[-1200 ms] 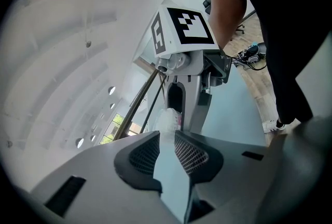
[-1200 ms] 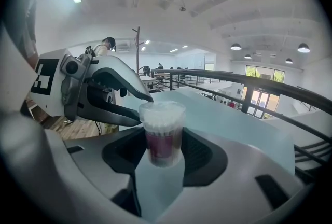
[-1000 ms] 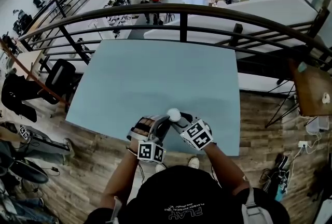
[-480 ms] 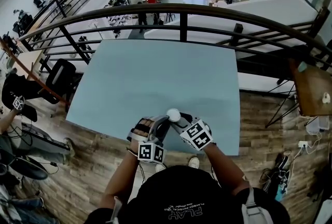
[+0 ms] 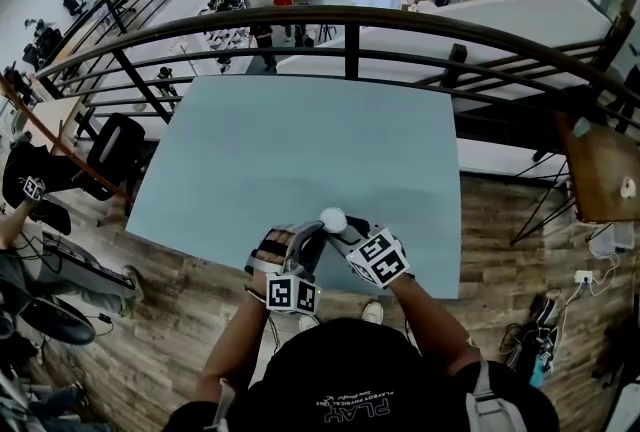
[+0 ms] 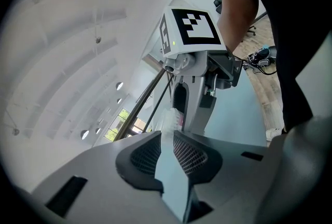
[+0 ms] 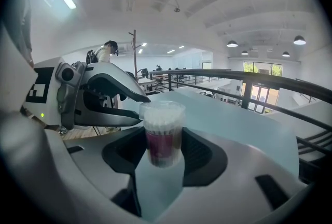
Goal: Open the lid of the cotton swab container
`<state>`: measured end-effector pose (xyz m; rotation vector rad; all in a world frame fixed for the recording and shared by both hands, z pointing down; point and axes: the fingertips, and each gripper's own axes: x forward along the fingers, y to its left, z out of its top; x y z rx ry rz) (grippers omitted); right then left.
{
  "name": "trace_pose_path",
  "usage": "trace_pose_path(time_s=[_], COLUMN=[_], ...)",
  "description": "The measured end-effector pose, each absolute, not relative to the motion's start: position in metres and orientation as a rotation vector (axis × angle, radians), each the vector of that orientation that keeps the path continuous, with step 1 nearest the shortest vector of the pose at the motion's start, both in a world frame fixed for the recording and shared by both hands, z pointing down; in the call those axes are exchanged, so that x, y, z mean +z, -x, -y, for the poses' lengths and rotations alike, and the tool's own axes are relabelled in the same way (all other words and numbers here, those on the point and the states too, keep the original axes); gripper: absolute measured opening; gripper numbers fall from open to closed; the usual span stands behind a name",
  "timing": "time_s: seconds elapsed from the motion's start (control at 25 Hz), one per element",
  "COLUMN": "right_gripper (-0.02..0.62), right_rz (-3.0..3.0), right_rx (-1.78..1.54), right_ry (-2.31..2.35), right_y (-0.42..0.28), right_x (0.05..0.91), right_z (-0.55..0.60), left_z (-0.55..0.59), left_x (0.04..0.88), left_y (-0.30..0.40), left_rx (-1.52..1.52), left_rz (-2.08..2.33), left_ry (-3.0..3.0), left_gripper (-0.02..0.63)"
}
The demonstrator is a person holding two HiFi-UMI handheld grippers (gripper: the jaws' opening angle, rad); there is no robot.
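Observation:
The cotton swab container point(image 7: 163, 140) is a small clear tub with a pink label and a clear lid point(image 7: 162, 109). It is upright between the pads of my right gripper point(image 7: 163, 146), which is shut on its body. My left gripper point(image 7: 142, 110) comes in from the left, and its two narrow fingertips pinch the lid's rim from above and below. In the left gripper view the tub point(image 6: 171, 118) shows just past the nearly closed jaws of the left gripper point(image 6: 167, 134). In the head view the white lid top point(image 5: 333, 218) sits between the left gripper point(image 5: 318, 232) and the right gripper point(image 5: 342, 232), near the table's front edge.
The pale blue table point(image 5: 300, 140) stretches away beyond the grippers. A dark metal railing point(image 5: 350, 18) runs along its far side, with a lower floor below. The person's arms and dark-clad torso fill the bottom of the head view.

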<state>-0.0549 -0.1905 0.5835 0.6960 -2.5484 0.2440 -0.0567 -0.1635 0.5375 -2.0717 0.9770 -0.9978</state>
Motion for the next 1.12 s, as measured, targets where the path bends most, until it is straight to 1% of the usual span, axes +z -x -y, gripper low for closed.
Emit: trace_pose_path(time_s=[0.68,0.8,0.84,0.88,1.12], right_gripper=[0.216,0.216,0.216,0.216,0.216], right_rz=[2.555,2.540,2.535,2.542,2.577], right_rx=[0.283,0.264,0.256,0.254,0.238], right_ry=[-0.692,-0.687,-0.680,-0.680,-0.737], right_y=[0.056,0.057,0.058,0.058,0.047], right_x=[0.582,0.587,0.590,0.591,0.577], right_z=[0.192,0.191,0.188,0.185,0.192], left_z=[0.166,0.167,0.169,0.169,0.171], left_x=[0.536,0.529,0.522,0.517,0.519], left_y=[0.059,0.063,0.065,0.064,0.064], left_rx=[-0.983,-0.942,-0.912,-0.892,-0.909], left_rz=[-1.045,-1.098,-1.126,-1.134,-1.084], left_ry=[2.068,2.068,2.067,2.065,2.044], left_gripper=[0.078,0.078,0.025,0.005,0.006])
